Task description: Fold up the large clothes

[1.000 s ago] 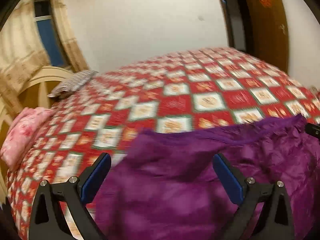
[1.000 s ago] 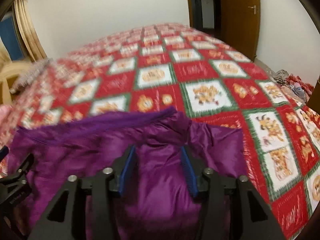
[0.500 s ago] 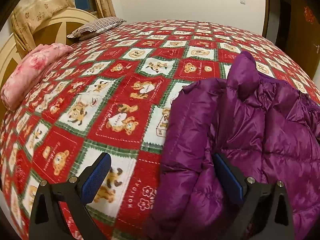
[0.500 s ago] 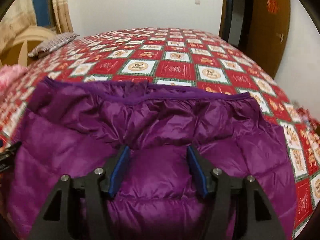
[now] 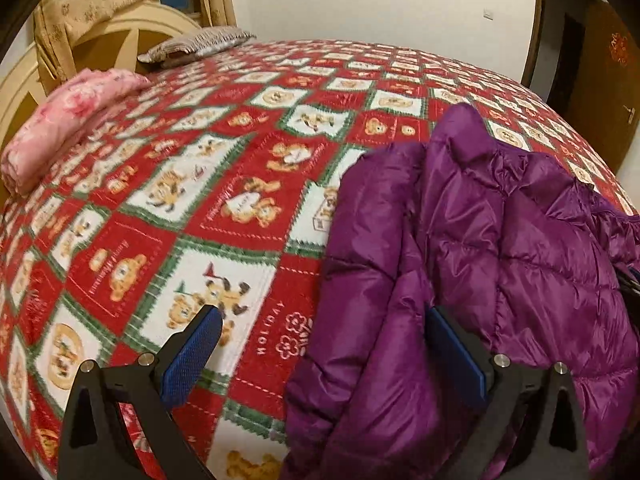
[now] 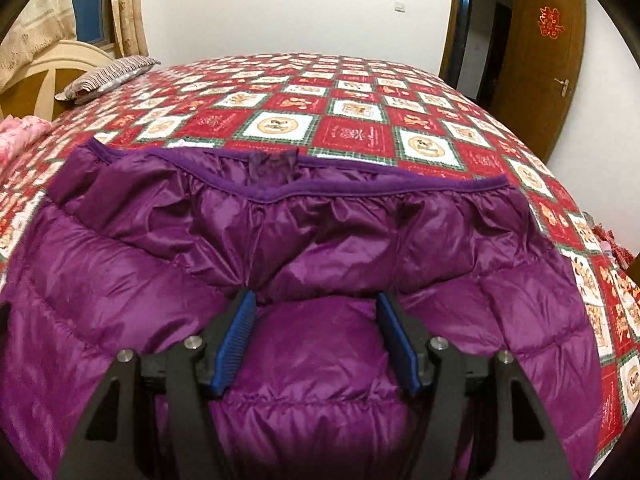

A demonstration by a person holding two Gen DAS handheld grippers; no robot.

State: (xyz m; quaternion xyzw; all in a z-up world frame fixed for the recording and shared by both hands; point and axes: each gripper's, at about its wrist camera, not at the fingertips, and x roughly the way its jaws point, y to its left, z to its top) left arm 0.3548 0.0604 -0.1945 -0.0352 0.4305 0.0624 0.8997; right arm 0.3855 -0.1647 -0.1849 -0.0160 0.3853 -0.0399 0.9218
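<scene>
- Purple down jacket (image 6: 320, 248): lies on the bed, at the near edge, spread wide with its elastic hem (image 6: 360, 190) running across the far side. In the left wrist view a folded sleeve or side panel (image 5: 384, 240) is heaped along its left margin, with a rounded tip standing up at the far end.
- Change, one second back to now: the jacket was seen blurred and partly lifted, the cloth bunched up between the right pads; now it rests flat and sharp, settled on the bedspread. Judgement: the garment has just been laid down for folding, and no fold across the body shows yet.
- Right gripper (image 6: 316, 336): jaws apart over a puffed quilted panel; the cloth bulges between the pads, but they do not appear to pinch it. A second ago they stood narrower on the cloth. Reads as let go.
- Left gripper (image 5: 324, 354): jaws spread wide, nothing clamped; the left pad is over bare bedspread, the right pad sits against the jacket's edge. Its width matches the earlier frames.
- Bedspread (image 5: 200, 208): red and green teddy-bear checks, covering the bed.
- Pink bedding (image 5: 68, 128): rolled at the far left by the headboard (image 5: 120, 40).
- Striped pillow (image 6: 108, 76): at the head end, well apart from the jacket.
- Wooden door (image 6: 548, 52): far right, ajar.
</scene>
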